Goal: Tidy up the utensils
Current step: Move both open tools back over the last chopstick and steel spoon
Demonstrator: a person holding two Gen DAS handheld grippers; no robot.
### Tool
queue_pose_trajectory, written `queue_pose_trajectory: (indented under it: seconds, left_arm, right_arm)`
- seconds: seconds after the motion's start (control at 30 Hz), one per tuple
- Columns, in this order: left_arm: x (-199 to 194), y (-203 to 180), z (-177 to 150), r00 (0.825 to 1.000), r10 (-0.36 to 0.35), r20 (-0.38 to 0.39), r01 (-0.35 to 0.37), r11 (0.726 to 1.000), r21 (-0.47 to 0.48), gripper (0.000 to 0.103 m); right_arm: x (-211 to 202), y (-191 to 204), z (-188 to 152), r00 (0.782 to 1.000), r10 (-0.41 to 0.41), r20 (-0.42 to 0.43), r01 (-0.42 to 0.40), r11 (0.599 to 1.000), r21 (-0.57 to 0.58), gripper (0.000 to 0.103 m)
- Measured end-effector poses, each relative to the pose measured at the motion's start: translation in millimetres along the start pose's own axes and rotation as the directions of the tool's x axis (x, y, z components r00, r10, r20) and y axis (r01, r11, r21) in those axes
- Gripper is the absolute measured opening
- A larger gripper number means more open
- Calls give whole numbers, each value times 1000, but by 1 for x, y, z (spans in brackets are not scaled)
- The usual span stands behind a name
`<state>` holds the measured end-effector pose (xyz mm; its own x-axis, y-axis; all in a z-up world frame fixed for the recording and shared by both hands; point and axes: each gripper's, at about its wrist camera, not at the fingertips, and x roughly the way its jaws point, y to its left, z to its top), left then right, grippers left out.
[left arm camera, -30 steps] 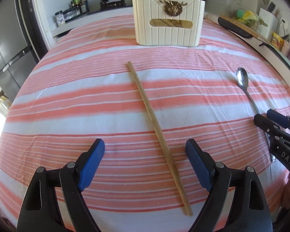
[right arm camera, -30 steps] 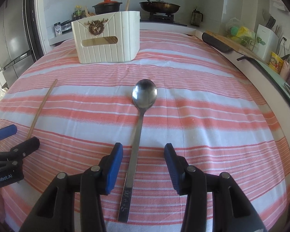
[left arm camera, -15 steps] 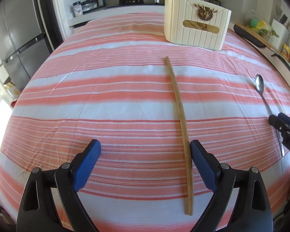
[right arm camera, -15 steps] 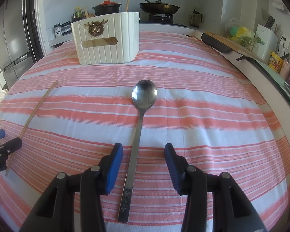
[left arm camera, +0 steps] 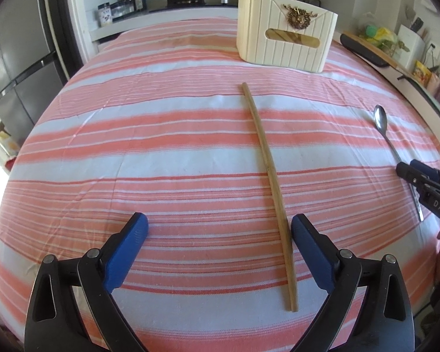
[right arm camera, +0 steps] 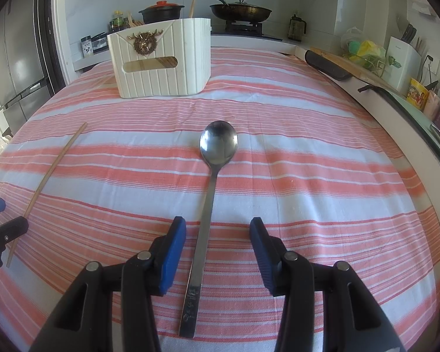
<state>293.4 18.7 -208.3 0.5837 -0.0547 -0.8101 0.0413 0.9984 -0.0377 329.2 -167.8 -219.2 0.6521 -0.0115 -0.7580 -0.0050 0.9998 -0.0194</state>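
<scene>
A long wooden chopstick (left arm camera: 267, 170) lies on the striped tablecloth (left arm camera: 161, 135), its near end just inside the right finger of my left gripper (left arm camera: 220, 223). That gripper's jaws are opening and its pads touch nothing. A steel spoon (right arm camera: 218, 143) lies bowl-away, its handle running between the fingers of my right gripper (right arm camera: 218, 224), nearer the left pad. The jaws stand apart from the handle on both sides. A cream ribbed utensil holder (left arm camera: 284, 41) with a gold ornament stands at the far side, chopsticks sticking out of it.
Past the table a counter carries a black pot (right arm camera: 161, 13), a frying pan (right arm camera: 240, 11) and jars. A fridge (left arm camera: 11, 67) stands at the left. On the right a side counter edge (right arm camera: 419, 123) runs close to the table with a knife block and packets.
My left gripper has slid to the left, so the chopstick now lies by its right finger, not midway. Its jaws have widened. The right gripper and spoon have not moved.
</scene>
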Motion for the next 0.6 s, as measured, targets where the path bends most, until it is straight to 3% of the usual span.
queue_pose_trajectory:
  seconds: [0.33,0.43,0.5,0.6]
  left_arm:
    - [-26,30,19,995,-96,37,99,992,-76,98]
    - [-28,43,39,984,-177,32,179,976,-121,98]
    - [-22,49,53,968,-252,11,250,954,-166,98]
    - [-11,48,69,963,-270,-1,265,947,-182,98]
  right_arm:
    - [0,-1,0,1000,4,-3,-4,1000,0,47]
    - [2,-8,5,998,57,-41,-56,998,18,51]
    - [2,-16,11,995,72,-66,-69,996,50,51]
    - [0,-31,21,993,95,-72,-86,990,115,51]
